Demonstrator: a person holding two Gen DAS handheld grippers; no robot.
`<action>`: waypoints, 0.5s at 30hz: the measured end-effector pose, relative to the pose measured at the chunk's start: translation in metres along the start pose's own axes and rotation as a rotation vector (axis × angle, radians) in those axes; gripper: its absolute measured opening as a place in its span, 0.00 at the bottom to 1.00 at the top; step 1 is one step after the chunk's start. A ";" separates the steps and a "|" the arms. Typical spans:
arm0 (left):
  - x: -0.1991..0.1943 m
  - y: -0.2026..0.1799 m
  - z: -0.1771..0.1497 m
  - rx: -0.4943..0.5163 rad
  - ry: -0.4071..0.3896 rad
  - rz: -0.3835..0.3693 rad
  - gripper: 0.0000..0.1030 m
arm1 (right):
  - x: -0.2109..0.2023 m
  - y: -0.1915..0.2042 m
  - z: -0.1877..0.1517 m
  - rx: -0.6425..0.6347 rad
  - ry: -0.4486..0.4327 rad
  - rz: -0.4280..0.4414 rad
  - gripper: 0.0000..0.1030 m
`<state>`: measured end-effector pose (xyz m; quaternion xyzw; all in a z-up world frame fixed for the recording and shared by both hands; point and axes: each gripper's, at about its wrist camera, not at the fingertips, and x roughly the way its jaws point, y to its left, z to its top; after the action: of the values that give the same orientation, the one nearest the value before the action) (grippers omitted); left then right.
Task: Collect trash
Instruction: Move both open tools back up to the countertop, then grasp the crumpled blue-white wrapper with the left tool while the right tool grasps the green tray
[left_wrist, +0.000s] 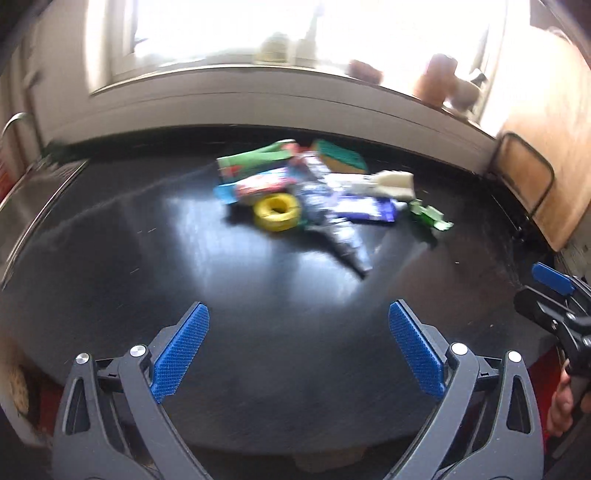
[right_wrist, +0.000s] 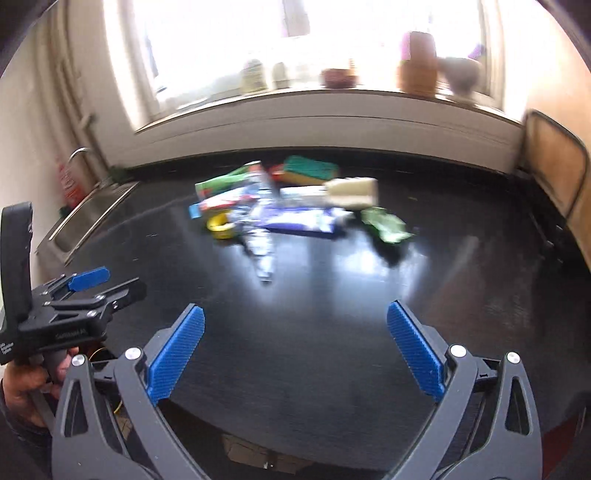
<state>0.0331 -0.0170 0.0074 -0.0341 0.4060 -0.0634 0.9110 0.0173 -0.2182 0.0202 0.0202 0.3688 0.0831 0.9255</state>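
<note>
On the black counter (left_wrist: 184, 258) lies loose trash (left_wrist: 314, 188) (blurred); both hand-held grippers, left (left_wrist: 298, 347) and right (right_wrist: 295, 347), gape, empty

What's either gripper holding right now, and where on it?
Nothing. Left gripper and right gripper are open and empty; the trash pile lies untouched ahead.

A blurred heap of trash (left_wrist: 314, 188) lies on a dark glossy countertop (left_wrist: 184, 266), toward its far side below a window. A yellow ring-shaped roll (left_wrist: 277, 212) sits at the near left of the pile, beside a crinkled silver-blue wrapper (left_wrist: 341, 236) that trails toward the camera. Behind lie a green-and-yellow sponge (right_wrist: 310, 170), a cream-coloured block (right_wrist: 352, 191) and flat coloured packets (left_wrist: 255, 173). A crumpled green wrapper (right_wrist: 386, 224) lies slightly apart on the right.
</note>
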 end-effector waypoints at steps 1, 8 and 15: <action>0.006 -0.011 0.003 0.005 0.008 -0.009 0.92 | -0.003 -0.011 -0.001 0.005 -0.006 -0.009 0.93; 0.031 -0.045 0.019 0.030 0.033 0.009 0.92 | -0.002 -0.029 0.002 0.013 0.001 -0.022 0.93; 0.060 -0.050 0.029 0.024 0.054 0.052 0.92 | 0.025 -0.040 0.014 0.001 0.027 -0.018 0.93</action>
<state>0.0898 -0.0746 -0.0117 -0.0107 0.4302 -0.0456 0.9015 0.0502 -0.2531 0.0097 0.0162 0.3815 0.0749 0.9212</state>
